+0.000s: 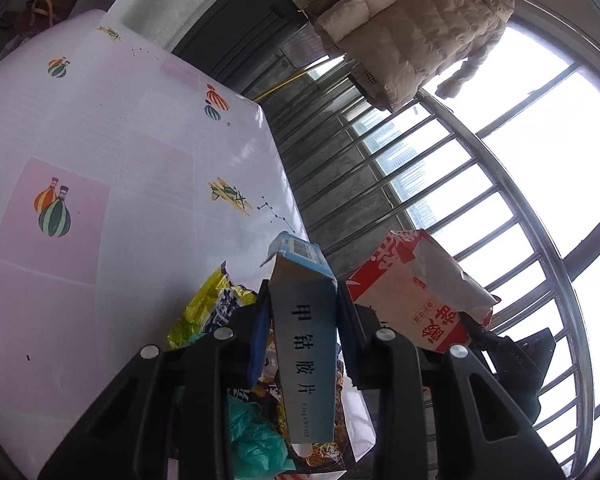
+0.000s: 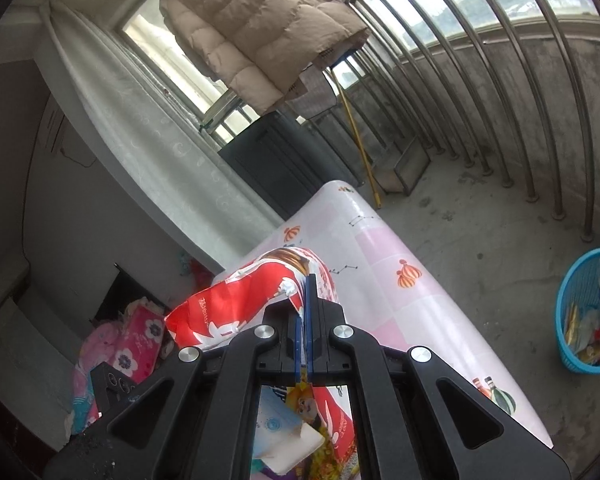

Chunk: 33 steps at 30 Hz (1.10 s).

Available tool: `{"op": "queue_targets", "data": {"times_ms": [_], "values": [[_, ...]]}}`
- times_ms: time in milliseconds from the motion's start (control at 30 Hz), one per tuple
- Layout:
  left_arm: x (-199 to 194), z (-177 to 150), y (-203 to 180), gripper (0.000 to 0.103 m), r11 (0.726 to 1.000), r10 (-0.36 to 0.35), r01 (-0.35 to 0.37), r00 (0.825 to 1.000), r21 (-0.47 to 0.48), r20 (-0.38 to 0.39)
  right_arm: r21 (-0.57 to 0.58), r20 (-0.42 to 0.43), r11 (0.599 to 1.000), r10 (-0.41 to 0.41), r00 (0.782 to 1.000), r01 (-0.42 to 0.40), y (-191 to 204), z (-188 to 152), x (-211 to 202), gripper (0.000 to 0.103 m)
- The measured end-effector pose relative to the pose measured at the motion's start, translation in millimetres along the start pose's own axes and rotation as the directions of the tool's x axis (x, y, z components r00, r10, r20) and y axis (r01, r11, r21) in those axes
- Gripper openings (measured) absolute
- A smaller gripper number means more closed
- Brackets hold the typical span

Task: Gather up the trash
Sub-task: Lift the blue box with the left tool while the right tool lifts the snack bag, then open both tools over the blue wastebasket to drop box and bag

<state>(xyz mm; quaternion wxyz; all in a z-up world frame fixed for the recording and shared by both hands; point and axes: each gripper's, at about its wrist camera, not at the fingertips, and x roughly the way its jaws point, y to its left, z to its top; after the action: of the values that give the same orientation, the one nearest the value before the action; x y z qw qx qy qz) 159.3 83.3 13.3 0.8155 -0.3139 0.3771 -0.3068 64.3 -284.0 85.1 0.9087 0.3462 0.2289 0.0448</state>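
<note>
My left gripper (image 1: 303, 300) is shut on a blue and grey medicine box (image 1: 306, 344) and holds it upright above the table. To its right a red and white wrapper (image 1: 412, 288) hangs in the air, held by the other gripper. My right gripper (image 2: 303, 292) is shut on that red and white wrapper (image 2: 236, 308), pinching its edge between blue pads. A yellow snack wrapper (image 1: 204, 304) and teal plastic (image 1: 256, 440) lie on the table below the left gripper. A blue basket (image 2: 588, 312) with trash in it stands on the floor at the right.
The table (image 1: 100, 140) has a pink and white cloth with balloon prints; it also shows in the right wrist view (image 2: 400, 272). A beige padded jacket (image 2: 260, 28) hangs overhead. Metal window bars (image 2: 520, 100) and a concrete wall line the balcony. A yellow-handled broom (image 2: 360, 148) leans there.
</note>
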Motion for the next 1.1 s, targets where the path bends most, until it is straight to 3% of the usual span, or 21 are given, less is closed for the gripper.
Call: {"op": "queue_targets", "data": {"times_ms": [233, 367, 500, 633, 733, 867, 1100], "values": [[-2.1, 18.4, -55.0, 0.029, 0.990, -0.067, 0.066, 0.998, 0.128, 0.010, 0.035, 0.166, 0.997, -0.071, 0.984, 0.066, -24.9, 23.9, -49.1, 0.000], [17.9, 25.6, -99.8, 0.029, 0.969, -0.110, 0.115, 0.993, 0.220, -0.038, 0.106, 0.268, 0.983, -0.172, 0.948, 0.148, -58.1, 32.5, -88.6, 0.000], [65.4, 18.8, -154.1, 0.029, 0.934, -0.123, 0.164, 0.982, 0.316, -0.145, 0.232, 0.312, 0.944, -0.299, 0.902, 0.233, -102.5, 28.4, -119.2, 0.000], [141.7, -5.4, -205.9, 0.030, 0.896, -0.081, 0.193, 0.956, 0.401, -0.280, 0.415, 0.283, 0.868, -0.409, 0.868, 0.273, -160.6, 14.1, -138.6, 0.000], [208.8, -31.8, -233.5, 0.030, 0.884, -0.027, 0.198, 0.926, 0.424, -0.376, 0.532, 0.234, 0.799, -0.455, 0.859, 0.279, -204.3, 0.8, -138.1, 0.000], [294.6, -70.0, -252.4, 0.030, 0.882, 0.060, 0.167, 0.887, 0.440, -0.457, 0.661, 0.169, 0.693, -0.511, 0.843, 0.288, -259.6, -12.5, -129.6, 0.000], [411.8, -132.0, -255.9, 0.031, 0.908, 0.162, 0.093, 0.821, 0.408, -0.547, 0.847, 0.064, 0.459, -0.587, 0.807, 0.267, -341.8, -50.2, -110.4, 0.005]]}}
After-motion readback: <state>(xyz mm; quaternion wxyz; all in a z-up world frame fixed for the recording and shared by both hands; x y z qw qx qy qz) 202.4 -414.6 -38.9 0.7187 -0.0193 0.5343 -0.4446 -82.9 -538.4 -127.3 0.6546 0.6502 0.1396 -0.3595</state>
